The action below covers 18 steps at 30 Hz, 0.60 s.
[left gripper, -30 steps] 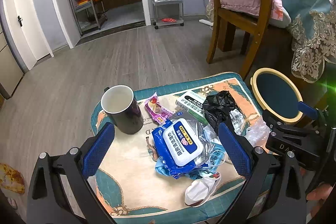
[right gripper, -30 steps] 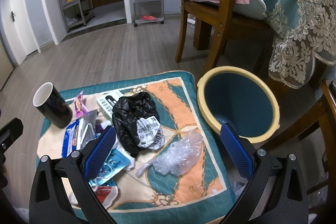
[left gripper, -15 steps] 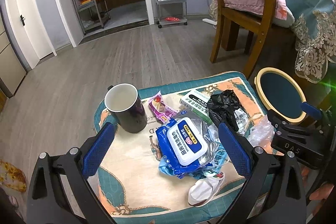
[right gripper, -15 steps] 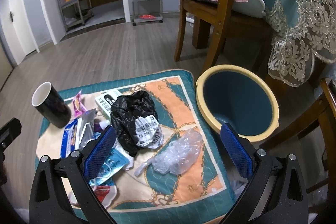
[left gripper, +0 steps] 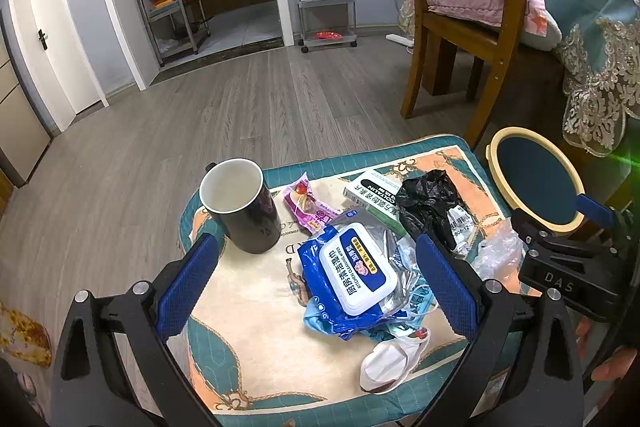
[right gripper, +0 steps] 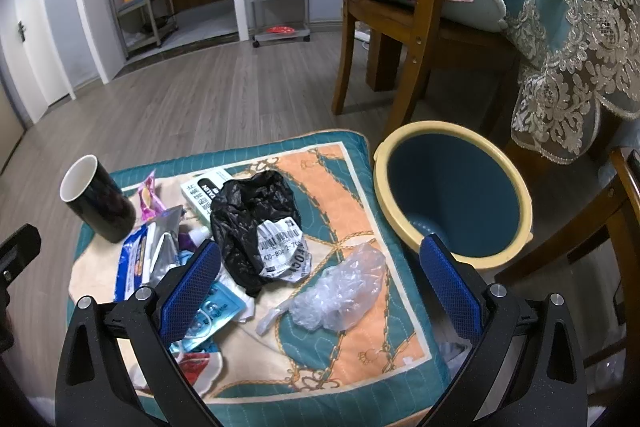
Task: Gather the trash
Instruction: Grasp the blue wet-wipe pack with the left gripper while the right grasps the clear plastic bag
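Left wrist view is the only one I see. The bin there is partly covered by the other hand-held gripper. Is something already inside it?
Observer: No. The right wrist view looks down into the bin; its floor shows and nothing lies there.
Operator: And the clear bag? I see only a part.
Observer: It lies whole on the cushion, beside the black bag.
Operator: Does the right hand-held gripper hold something?
Observer: No, it is wide open and holds nothing.
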Each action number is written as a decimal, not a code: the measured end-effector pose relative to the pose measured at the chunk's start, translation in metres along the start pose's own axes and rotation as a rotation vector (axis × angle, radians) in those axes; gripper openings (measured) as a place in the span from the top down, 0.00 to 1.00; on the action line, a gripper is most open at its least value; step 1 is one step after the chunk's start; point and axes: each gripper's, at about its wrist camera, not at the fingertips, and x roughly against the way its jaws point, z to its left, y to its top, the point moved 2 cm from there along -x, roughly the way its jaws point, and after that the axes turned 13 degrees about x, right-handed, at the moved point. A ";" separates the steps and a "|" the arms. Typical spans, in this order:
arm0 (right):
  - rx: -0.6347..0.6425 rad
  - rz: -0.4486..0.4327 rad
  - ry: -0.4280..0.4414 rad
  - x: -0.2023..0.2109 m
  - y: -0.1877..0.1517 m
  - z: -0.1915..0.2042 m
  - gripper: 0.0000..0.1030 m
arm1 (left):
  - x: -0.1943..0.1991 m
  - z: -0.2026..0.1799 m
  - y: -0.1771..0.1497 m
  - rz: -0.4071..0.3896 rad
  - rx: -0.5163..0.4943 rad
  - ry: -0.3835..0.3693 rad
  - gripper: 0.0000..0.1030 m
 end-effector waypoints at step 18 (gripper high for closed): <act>-0.214 0.164 0.130 -0.055 -0.029 -0.037 0.04 | -0.060 0.000 -0.025 0.163 -0.022 -0.024 0.06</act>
